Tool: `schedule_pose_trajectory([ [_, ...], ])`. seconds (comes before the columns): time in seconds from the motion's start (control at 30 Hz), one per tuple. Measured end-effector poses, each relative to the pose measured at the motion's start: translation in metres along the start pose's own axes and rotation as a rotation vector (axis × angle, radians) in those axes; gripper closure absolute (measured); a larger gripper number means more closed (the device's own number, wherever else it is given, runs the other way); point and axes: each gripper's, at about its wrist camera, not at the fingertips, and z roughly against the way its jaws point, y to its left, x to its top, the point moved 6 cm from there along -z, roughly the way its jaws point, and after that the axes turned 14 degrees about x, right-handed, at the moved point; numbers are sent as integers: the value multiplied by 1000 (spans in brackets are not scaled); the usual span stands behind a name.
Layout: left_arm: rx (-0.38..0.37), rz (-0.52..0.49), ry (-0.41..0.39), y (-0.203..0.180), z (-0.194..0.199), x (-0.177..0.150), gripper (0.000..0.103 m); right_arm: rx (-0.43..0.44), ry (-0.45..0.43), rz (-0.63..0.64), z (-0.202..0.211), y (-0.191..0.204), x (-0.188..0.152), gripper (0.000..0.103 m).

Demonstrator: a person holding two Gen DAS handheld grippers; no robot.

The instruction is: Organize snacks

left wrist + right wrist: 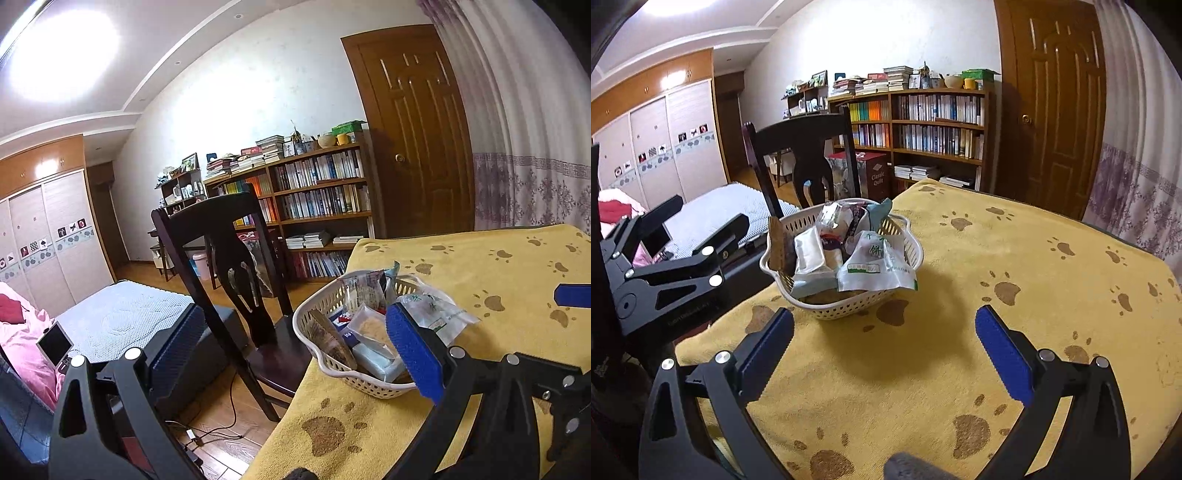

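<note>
A white slotted basket (849,314) stands near the left edge of the yellow paw-print tablecloth (1015,258), piled with several snack packets. A clear packet with green print (875,266) lies on top at the front. A white-and-blue packet (812,258) and a brown biscuit pack (775,240) lean at the left. My right gripper (884,315) is open and empty, just in front of the basket. My left gripper (295,310) is open and empty, wide apart; its right pad (413,354) overlaps the basket (314,354) in that view. From the right wrist it sits left of the basket, off the table edge.
A dark wooden chair (221,258) stands against the table's left side, close to the basket. Beyond it are a bed (122,321), a full bookshelf (934,122) and a shut wooden door (1056,103). A curtain (1137,166) hangs on the right. Cables lie on the floor (207,432).
</note>
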Motion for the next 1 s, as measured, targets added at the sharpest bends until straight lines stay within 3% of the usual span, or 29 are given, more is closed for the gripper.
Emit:
schedule_pose_trajectory([
  [0.77,-1,-7,2,-2,-2,-5,3,-27,5,54,-1,9,-7,5],
  [0.9,-11,-19,-2,-7,3,-5,3,-71,14,16,3,-7,-9,5],
  [1.0,-70,-27,12,-20,12,-8,3,-90,55,-53,7,-31,-19,5],
])
